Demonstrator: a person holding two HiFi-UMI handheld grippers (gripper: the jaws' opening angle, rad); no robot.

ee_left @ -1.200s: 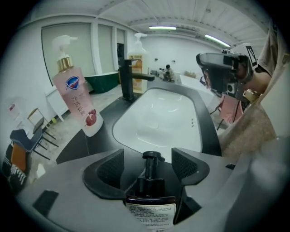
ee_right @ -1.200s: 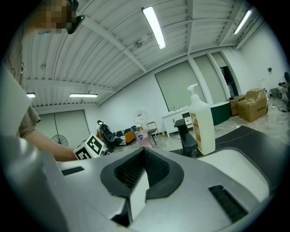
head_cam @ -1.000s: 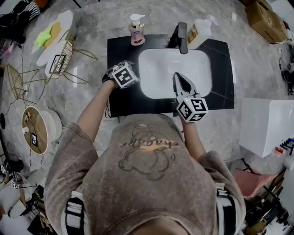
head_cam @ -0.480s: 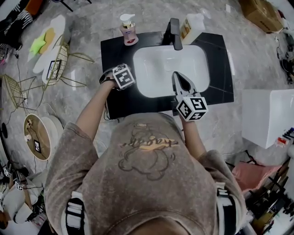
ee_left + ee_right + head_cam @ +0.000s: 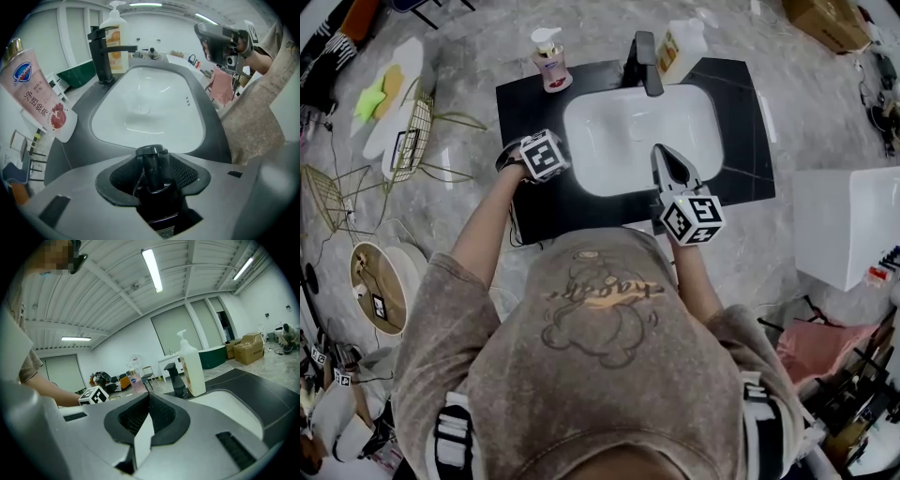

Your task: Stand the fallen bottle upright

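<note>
The left claw (image 5: 157,164) is positioned over the black worktop (image 5: 534,211), at 9 o'clock of the white basin (image 5: 619,141), pointing steeply down. Its jaws have just been closing and now bear against both sides of the dark bottle (image 5: 157,192), so the claw is grasping that bottle. In the left gripper view the bottle's pump head (image 5: 150,151) points toward the basin, at 12 o'clock from the bottle body. In the head view the bottle is hidden beneath the marker cube (image 5: 542,155). Whether the bottle lies flat or is lifted off the worktop cannot be determined.

The right claw (image 5: 672,169) is over the basin near its 5 o'clock edge, held nearly level. It is clenched, with the jaws together and nothing between them.

Fixed items around the basin:
- The black faucet (image 5: 643,64) is at 12 o'clock.
- The pink pump bottle (image 5: 549,64) stands upright at 11 o'clock.
- The white pump bottle (image 5: 680,49) stands upright at 1 o'clock, just beside the faucet.
</note>
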